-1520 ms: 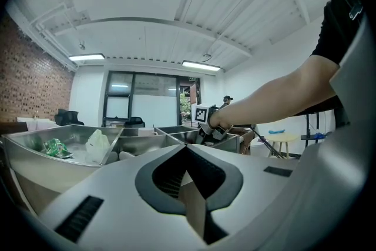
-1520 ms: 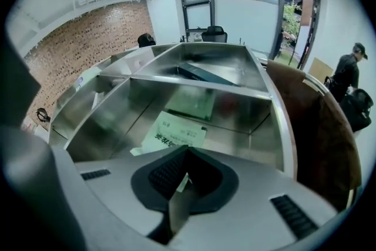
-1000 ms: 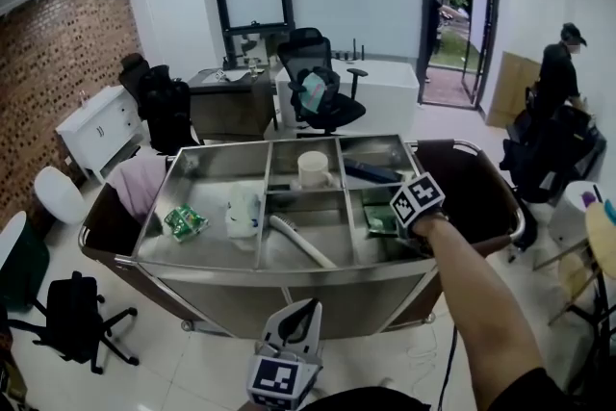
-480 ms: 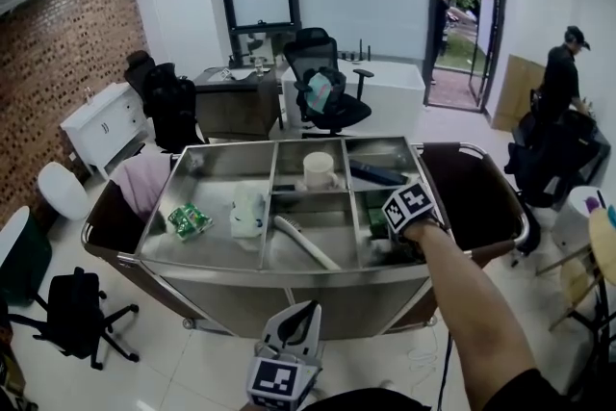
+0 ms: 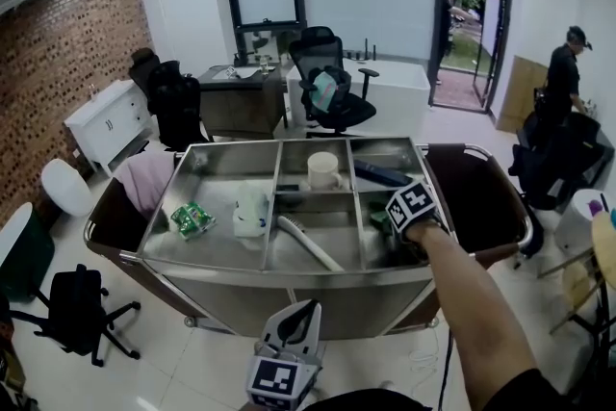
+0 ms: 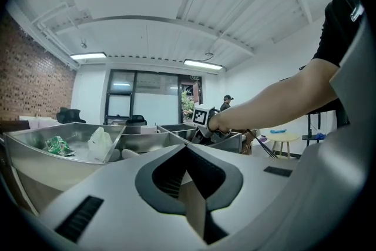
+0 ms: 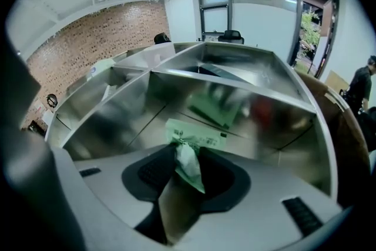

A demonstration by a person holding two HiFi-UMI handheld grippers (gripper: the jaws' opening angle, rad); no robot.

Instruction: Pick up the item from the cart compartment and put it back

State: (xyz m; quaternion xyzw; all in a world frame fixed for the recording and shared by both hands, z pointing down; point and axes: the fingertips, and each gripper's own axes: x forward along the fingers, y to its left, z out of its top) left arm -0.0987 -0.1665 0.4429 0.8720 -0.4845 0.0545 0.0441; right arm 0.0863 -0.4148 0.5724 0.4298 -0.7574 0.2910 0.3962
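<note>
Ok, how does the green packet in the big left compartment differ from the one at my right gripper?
The left green packet lies loose on the floor of the large left compartment, with nothing touching it. The right green packet is in the front right compartment, pinched and crumpled between the jaws of the right gripper, which are closing on it. Both are green printed packets inside the steel cart.
</note>
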